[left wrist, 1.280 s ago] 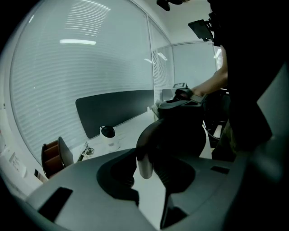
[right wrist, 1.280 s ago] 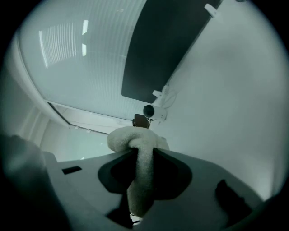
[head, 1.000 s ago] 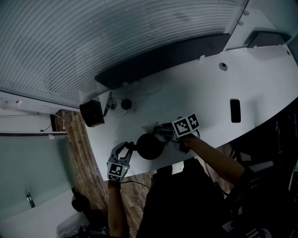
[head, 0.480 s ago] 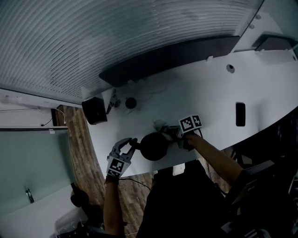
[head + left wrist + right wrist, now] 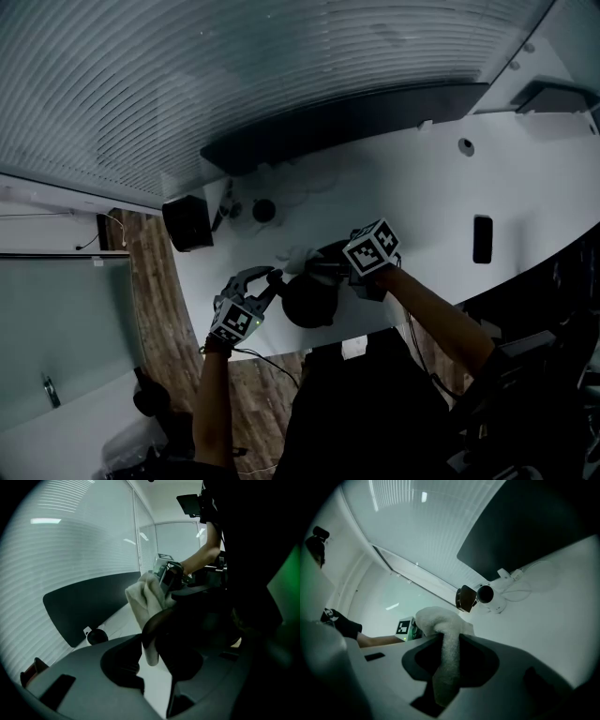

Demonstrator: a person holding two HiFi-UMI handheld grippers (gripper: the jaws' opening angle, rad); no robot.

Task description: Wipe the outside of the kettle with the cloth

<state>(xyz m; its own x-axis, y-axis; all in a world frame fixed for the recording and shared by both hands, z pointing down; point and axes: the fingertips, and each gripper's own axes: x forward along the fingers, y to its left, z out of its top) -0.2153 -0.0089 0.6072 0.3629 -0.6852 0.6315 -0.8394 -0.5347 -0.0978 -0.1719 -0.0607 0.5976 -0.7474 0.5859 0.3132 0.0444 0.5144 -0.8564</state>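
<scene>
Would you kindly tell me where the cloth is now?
In the head view's centre, the cloth is clamped in the right hand-held gripper, right beside the kettle.

— Where's the left gripper [image 5: 268,281]?
— Low in the head view. The left forearm [image 5: 210,398] rises from 6 o'clock and the gripper aims toward 2 o'clock. Its fingers [image 5: 79,677] are closed on the kettle handle [image 5: 149,625].
— And the right gripper [image 5: 323,266]?
— The right forearm [image 5: 439,317] reaches in from 4 o'clock, pointing toward 9 o'clock. Those fingers [image 5: 511,667] pinch the cloth [image 5: 446,658], which bunches out past the tips. The two grippers sit near each other.
</scene>
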